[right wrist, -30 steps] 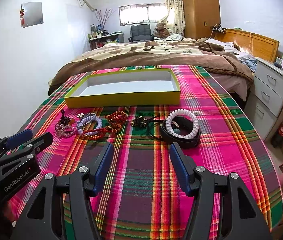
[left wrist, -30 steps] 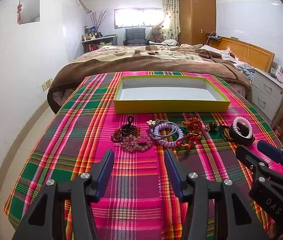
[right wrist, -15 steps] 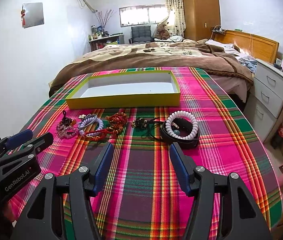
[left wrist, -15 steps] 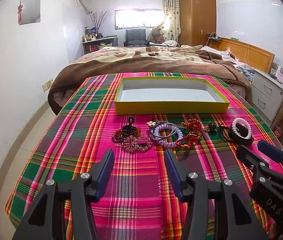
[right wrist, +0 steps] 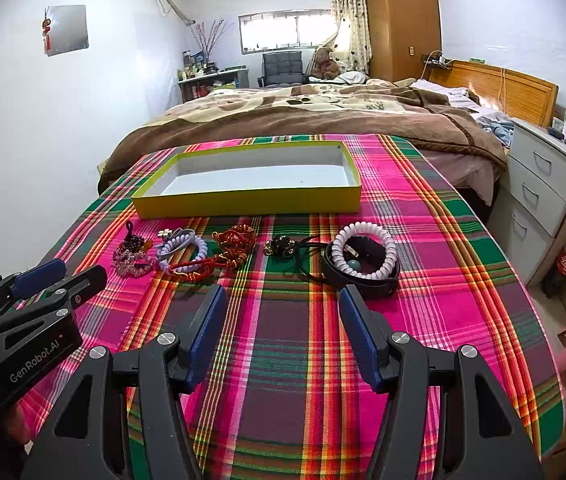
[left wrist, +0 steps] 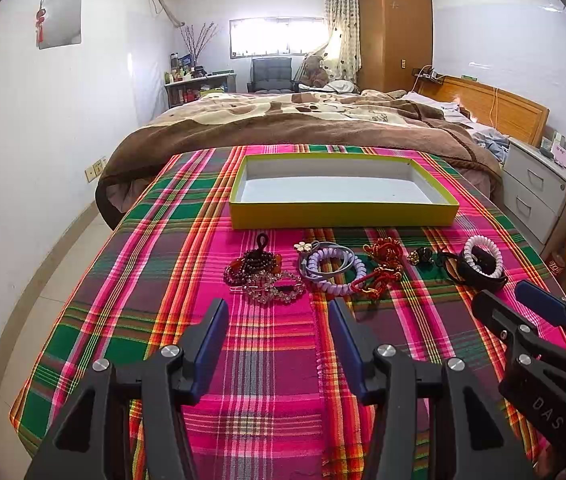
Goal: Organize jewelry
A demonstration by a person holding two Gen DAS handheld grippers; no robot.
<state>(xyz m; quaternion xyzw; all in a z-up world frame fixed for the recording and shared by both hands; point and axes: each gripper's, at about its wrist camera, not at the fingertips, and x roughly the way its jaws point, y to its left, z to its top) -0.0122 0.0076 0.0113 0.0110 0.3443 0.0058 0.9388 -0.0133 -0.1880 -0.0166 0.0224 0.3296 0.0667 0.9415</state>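
Nearest the cameras, the left gripper [left wrist: 279, 312] and the right gripper [right wrist: 281, 300] both hover low over the plaid cloth [right wrist: 283, 360] with jaws spread wide and nothing between them, short of the row of jewelry. That row lies just beyond the fingertips and nearer than the yellow box [left wrist: 341, 212], whose white floor looks bare. The main risk, as I judge it, is tangling: the crystal bracelet [left wrist: 271, 288] touches the dark bead strand [left wrist: 253, 266], and the lilac coil bracelet [left wrist: 333, 270] overlaps the red knotted cord [left wrist: 381, 268], so a pinch on one piece could drag its neighbour along or drop it short of the box. A low approach could also snag the cloth, which already shows a pucker near the left fingertips. On the right, the white coil bracelet [right wrist: 363, 250] sits on a black band [right wrist: 363, 280], and a grasp there may lift only one of them. The small dark ornament [right wrist: 281, 246] and its thin black cord are too small to identify. How the piled pieces interlock is hidden, and fisheye bending makes the box's far wall and the bed [right wrist: 303, 116] behind hard to judge.
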